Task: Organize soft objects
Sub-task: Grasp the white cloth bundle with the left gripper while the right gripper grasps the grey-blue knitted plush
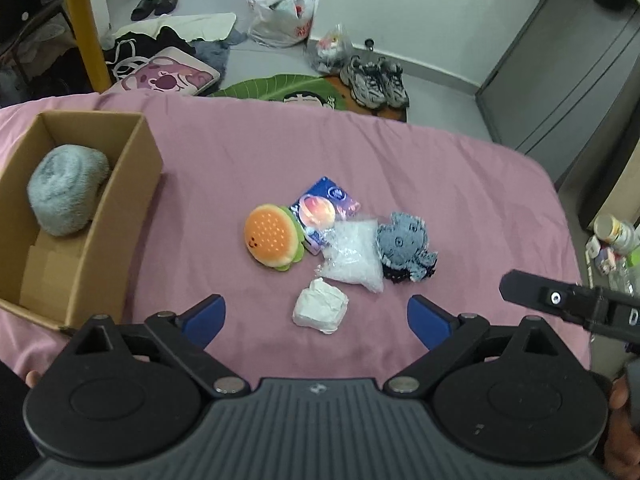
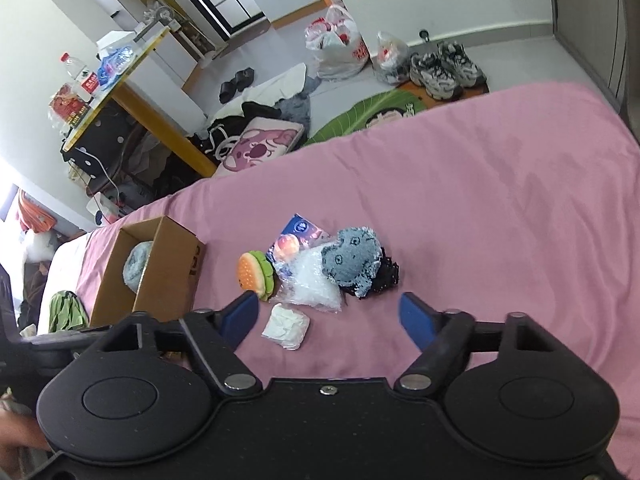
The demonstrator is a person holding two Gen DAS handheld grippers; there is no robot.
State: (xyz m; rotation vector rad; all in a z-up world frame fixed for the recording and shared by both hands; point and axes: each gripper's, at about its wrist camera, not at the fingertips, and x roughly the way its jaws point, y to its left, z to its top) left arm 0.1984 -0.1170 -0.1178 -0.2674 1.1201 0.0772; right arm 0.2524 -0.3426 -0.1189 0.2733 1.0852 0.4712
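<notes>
A cardboard box (image 1: 124, 184) (image 2: 176, 276) stands on the pink bed at the left, with a grey fluffy bundle (image 1: 66, 190) (image 2: 136, 266) inside. A small heap lies mid-bed: a burger plush (image 1: 274, 236) (image 2: 256, 274), a blue printed packet (image 1: 324, 208) (image 2: 294, 240), a clear plastic bag (image 1: 354, 254) (image 2: 312, 288), a grey-blue knitted piece (image 1: 404, 246) (image 2: 352, 260) over black fabric, and a white wad (image 1: 320, 306) (image 2: 286, 326). My left gripper (image 1: 316, 318) is open above the white wad. My right gripper (image 2: 330, 318) is open too, near the same heap.
The pink bed sheet (image 1: 460, 184) (image 2: 500, 200) drops off at its far edge. Beyond lie a green mat (image 1: 276, 88), sneakers (image 1: 376, 78) (image 2: 446, 64), plastic bags (image 1: 282, 12), a pink cushion (image 2: 256, 144) and a yellow-legged desk (image 2: 160, 108). Grey cabinets (image 1: 568, 76) stand at the right.
</notes>
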